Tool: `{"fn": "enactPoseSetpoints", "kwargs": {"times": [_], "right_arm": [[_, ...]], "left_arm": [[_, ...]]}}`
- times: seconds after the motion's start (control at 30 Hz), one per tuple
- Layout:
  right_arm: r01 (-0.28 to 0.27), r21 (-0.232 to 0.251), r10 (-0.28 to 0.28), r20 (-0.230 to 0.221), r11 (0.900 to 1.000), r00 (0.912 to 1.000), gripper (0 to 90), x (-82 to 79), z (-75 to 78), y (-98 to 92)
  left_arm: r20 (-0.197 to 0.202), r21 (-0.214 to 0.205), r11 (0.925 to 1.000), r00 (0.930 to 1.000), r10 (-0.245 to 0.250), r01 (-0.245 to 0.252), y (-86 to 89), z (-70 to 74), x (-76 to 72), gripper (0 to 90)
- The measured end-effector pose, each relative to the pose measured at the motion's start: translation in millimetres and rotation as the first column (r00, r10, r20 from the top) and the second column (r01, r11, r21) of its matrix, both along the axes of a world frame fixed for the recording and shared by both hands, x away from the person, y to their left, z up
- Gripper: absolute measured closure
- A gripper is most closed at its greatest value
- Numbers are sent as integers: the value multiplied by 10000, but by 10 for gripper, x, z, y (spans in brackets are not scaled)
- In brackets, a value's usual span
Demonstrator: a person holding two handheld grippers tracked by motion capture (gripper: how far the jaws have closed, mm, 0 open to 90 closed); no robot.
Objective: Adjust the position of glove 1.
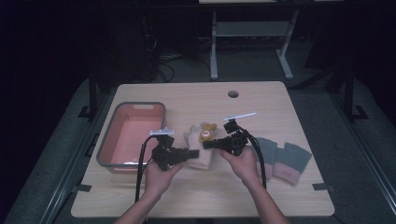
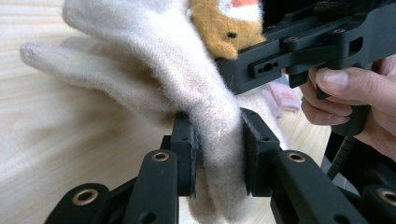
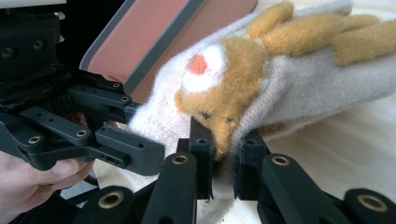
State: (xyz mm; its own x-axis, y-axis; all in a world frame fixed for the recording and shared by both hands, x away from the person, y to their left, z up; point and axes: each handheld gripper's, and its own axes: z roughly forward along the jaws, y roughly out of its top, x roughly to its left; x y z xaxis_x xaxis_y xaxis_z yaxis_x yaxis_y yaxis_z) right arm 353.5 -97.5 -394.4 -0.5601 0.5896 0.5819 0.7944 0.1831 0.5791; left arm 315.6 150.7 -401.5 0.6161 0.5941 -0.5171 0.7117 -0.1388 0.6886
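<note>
The cream knitted glove with an orange plush animal face (image 1: 200, 142) is pinched between the left gripper (image 2: 218, 154) and the right gripper (image 3: 223, 161). Placement in the pink plastic basin (image 1: 132, 135) beside the left gripper appears outstanding.

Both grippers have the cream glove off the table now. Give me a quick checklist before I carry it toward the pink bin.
1. Left gripper grip: shut on the cream glove, fabric pinched between both pads. Ok.
2. Right gripper grip: shut on the glove edge beside the tan animal patch. Ok.
3. Pink bin: what shows of its floor is bare. Ok.
4. Path to the bin: it sits just beside the left gripper, nothing lying between. Ok.
5. Grey-and-pink gloves: lying apart by the right hand, not snagged. Ok.
6. Glove fingers clear of the table: cannot tell.
</note>
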Motion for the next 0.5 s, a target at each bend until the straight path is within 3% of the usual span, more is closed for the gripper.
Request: {"fn": "enactPoseSetpoints", "kwargs": {"times": [0.2, 0.5], "right_arm": [[-104, -34, 105, 269, 9999, 9996, 805, 49, 120, 64], [-174, -13, 174, 159, 9998, 9997, 805, 81, 176, 129]], "left_arm": [[103, -52, 10000, 9999, -8, 8, 57, 73, 36, 694], [94, -59, 10000, 10000, 6, -6, 129, 134, 61, 694]]}}
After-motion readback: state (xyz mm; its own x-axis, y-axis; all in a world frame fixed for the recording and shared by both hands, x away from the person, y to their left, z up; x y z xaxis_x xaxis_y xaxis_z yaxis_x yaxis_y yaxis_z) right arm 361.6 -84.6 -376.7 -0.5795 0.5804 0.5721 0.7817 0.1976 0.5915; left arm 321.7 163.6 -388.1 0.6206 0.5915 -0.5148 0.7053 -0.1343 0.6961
